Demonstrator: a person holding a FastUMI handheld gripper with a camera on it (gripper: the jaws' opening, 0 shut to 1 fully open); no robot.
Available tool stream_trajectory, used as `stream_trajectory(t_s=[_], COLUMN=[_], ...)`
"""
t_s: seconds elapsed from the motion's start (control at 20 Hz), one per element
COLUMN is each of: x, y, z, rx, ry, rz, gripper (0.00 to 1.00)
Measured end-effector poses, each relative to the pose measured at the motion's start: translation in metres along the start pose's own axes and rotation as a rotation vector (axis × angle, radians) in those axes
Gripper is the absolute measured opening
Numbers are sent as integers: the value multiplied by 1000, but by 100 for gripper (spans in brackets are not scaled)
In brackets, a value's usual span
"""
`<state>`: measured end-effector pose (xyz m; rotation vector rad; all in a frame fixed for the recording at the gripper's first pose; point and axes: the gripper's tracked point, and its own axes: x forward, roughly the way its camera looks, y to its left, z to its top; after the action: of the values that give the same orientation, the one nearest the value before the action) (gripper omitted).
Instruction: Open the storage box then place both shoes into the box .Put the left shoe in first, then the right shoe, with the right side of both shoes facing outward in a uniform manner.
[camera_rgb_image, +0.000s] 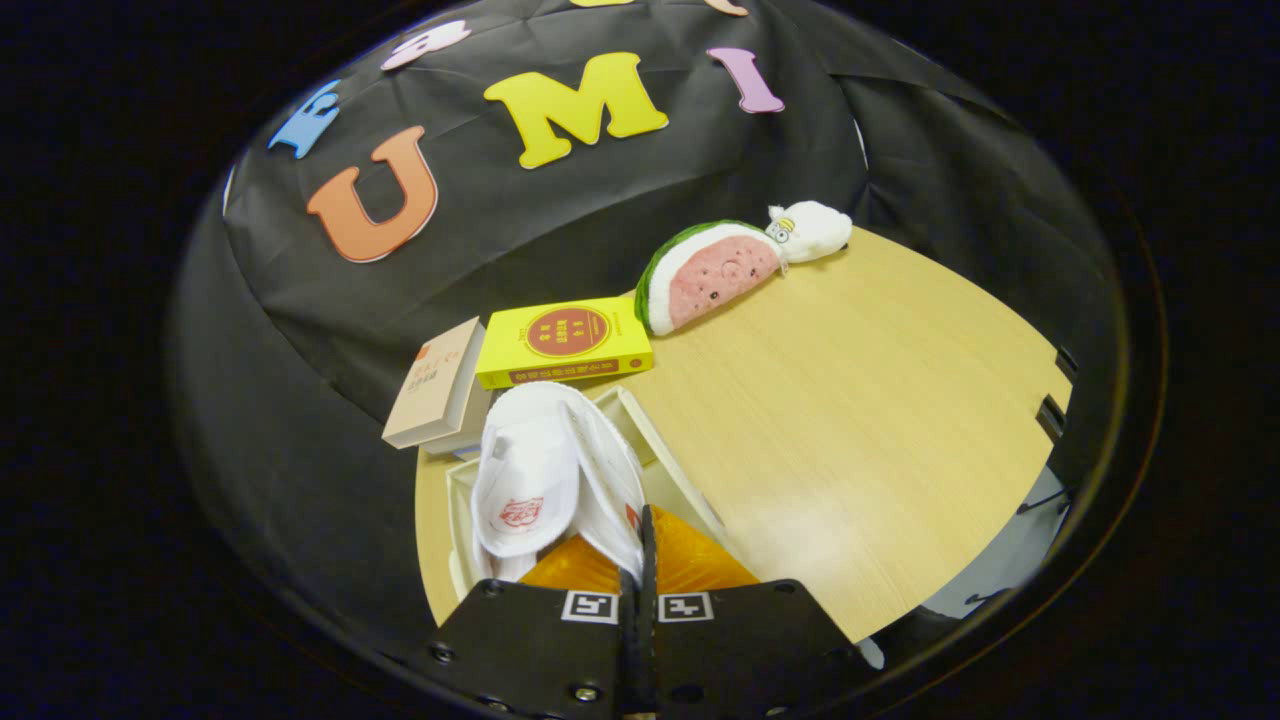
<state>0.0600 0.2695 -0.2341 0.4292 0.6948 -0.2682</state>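
Observation:
An open, pale storage box (688, 478) sits on the wooden table (880, 400), just ahead of my fingers. Inside it lies a white slipper (525, 490) with a red logo on its top. A second white slipper (608, 470) stands on edge beside the first, over the box. My gripper (647, 535) is shut on the near edge of this second slipper, both fingers pressed together on the thin fabric. The box's near end is hidden behind my fingers.
A yellow book (565, 345) and a tan book (435, 395) lie just beyond the box against the black cloth wall. A watermelon plush (710, 275) and a small white plush toy (810, 230) lie farther back. The table's edge runs down on the right.

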Motion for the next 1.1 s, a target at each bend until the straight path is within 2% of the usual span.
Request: stream_trajectory(t_s=[0.3, 0.5, 0.6, 0.75, 0.9, 1.1], x=[19, 23, 23, 11, -5, -42], y=[-13, -19, -14, -1, 5, 0], z=[-16, -19, -22, -31, -25, 0], rx=[-75, -74, -72, -116, -195, -265], ry=[-41, -51, -40, -40, -74, -167], rz=[-46, -51, -8, 63, 100, 143], gripper=[0, 0, 10, 46, 82, 94])
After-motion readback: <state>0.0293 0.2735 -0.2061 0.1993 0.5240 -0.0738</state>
